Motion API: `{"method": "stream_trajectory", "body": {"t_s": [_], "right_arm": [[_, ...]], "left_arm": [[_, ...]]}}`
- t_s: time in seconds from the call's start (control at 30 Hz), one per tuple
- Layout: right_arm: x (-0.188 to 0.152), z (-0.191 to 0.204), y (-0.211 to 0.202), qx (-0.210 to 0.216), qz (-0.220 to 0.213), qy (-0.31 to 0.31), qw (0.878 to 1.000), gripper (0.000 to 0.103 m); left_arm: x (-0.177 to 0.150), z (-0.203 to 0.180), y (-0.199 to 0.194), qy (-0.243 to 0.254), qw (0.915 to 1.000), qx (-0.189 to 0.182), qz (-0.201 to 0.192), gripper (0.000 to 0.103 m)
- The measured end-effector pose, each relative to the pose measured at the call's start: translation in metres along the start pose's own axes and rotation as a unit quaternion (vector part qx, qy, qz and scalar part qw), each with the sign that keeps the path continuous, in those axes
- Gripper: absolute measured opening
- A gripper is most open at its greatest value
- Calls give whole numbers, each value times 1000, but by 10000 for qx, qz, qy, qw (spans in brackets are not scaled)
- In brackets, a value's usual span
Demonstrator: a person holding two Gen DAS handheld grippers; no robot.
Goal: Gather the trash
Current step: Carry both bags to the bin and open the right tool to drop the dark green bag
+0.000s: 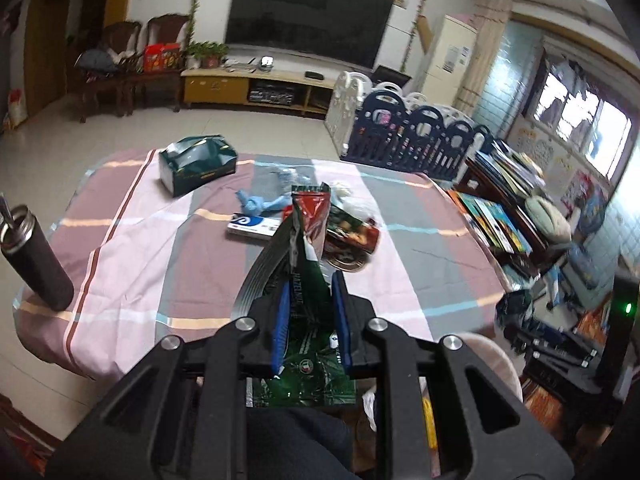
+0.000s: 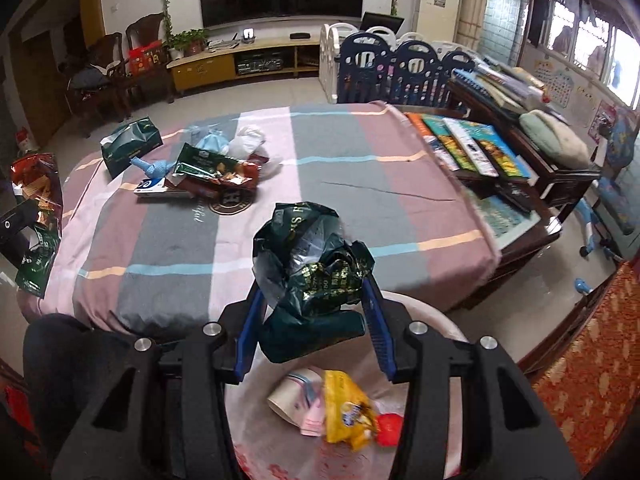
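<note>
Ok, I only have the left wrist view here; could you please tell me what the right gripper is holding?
Observer: The right gripper is clamped on a crumpled dark green plastic bag.
Operator: Thank you. Is there anything in the bin yet?
Observer: Yes, the pale bin below that gripper holds a paper cup and a yellow wrapper.

**Living room backdrop**

Large black wall-mounted TV (image 1: 308, 16) above low yellow wooden media console (image 1: 256, 86). Pale glossy tiled floor (image 1: 248, 128). Two dark wooden chairs (image 2: 116, 68) at left; navy-and-white plastic playpen fence (image 2: 400, 68); bright daylit windows (image 1: 580, 120) at right.
</note>
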State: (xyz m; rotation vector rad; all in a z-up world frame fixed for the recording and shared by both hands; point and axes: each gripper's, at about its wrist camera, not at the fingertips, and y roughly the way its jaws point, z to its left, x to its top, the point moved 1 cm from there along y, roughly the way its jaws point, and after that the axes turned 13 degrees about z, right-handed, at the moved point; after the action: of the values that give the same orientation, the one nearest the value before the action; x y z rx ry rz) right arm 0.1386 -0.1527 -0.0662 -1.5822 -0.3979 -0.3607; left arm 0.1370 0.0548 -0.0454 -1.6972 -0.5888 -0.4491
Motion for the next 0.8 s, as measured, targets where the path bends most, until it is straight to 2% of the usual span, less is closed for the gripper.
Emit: {"method": "stream_trajectory", "body": {"t_s": [0.07,0.23,0.5,0.6,0.8], "right_arm": [[-7,-9,-15,-34,-84,10,10000,48],[-24,-36,-46,251,-255,200,9992,48],[-26,-68,-61,312,-242,583,9975,48],[-27,-71,-64,323,-246,599,9974,48],[-31,-65,-55,40,-18,368,9993,48]], "left_arm": [[-13,-26,-8,324,9995,-42,16,22],[-42,-76,-19,958,9951,-215,119,22],[-66,-121,-22,1607,9813,-994,354,22],[-70,-129,-19,1754,9784,-1020,405,22],[-71,-132,-11,1867,9773,-887,468,22]]}}
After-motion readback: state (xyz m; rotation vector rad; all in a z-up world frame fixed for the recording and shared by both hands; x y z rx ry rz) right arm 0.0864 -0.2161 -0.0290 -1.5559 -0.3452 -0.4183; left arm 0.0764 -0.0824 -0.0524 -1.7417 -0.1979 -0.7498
